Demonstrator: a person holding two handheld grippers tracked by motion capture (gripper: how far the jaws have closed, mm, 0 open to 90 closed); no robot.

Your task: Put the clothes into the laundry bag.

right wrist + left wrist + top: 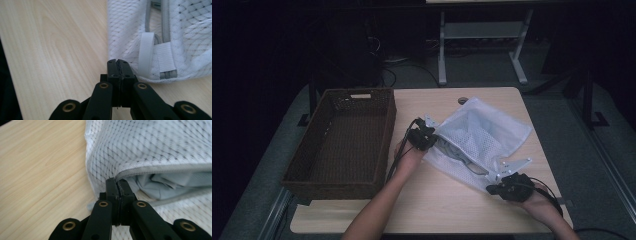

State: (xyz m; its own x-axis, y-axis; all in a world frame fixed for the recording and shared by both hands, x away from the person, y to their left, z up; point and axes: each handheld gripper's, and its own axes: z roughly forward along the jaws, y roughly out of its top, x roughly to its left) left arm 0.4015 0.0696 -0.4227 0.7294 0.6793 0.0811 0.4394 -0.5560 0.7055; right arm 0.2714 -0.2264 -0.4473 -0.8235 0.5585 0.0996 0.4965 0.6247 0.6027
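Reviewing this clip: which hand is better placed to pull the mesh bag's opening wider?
Left, probably. The left gripper is shut on the zipper edge of the mesh bag right at its open mouth, grey cloth showing inside. The right gripper pins the bag's corner by the strap, serving better as anchor.

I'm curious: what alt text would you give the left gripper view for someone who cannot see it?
The left gripper, its two black jaws closed, pinches the zipper edge of a white mesh bag lying on a light wooden table. Pale grey cloth shows through the bag's open zipper.
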